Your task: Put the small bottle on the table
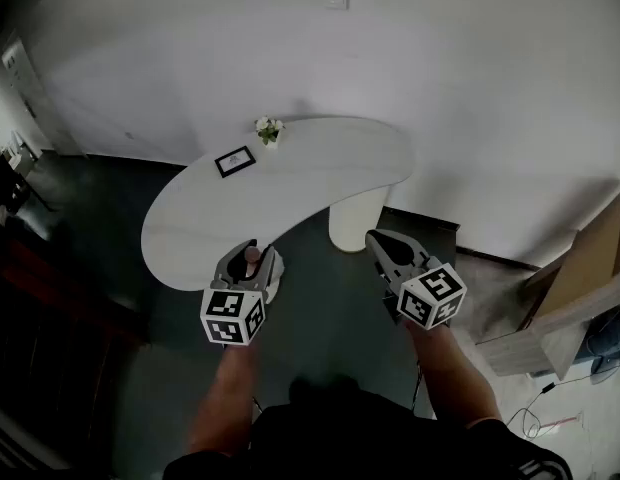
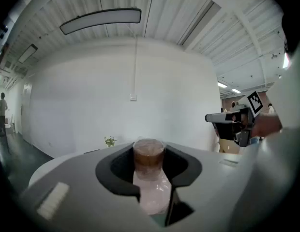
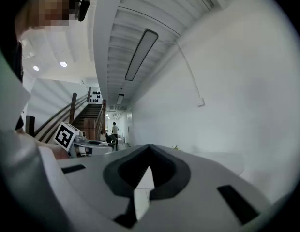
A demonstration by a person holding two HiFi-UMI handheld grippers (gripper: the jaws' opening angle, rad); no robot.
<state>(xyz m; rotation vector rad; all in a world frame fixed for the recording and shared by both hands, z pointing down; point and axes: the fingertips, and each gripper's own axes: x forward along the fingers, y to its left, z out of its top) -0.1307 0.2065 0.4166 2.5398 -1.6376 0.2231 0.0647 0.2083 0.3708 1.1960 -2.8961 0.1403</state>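
The small bottle (image 1: 253, 256), with a brown cap and a pale pinkish body (image 2: 149, 164), stands upright between the jaws of my left gripper (image 1: 252, 252), which is shut on it. In the head view it hangs over the dark floor, just off the near edge of the white curved table (image 1: 290, 193). My right gripper (image 1: 380, 241) is held level with it to the right, near the table's pedestal (image 1: 353, 220). Its jaws meet at their tips (image 3: 149, 149) with nothing between them.
On the table's far end stand a small potted plant (image 1: 268, 129) and a black picture frame (image 1: 235, 161). A white wall runs behind the table. A wooden cabinet with cardboard (image 1: 575, 293) stands at the right, with cables on the floor beside it.
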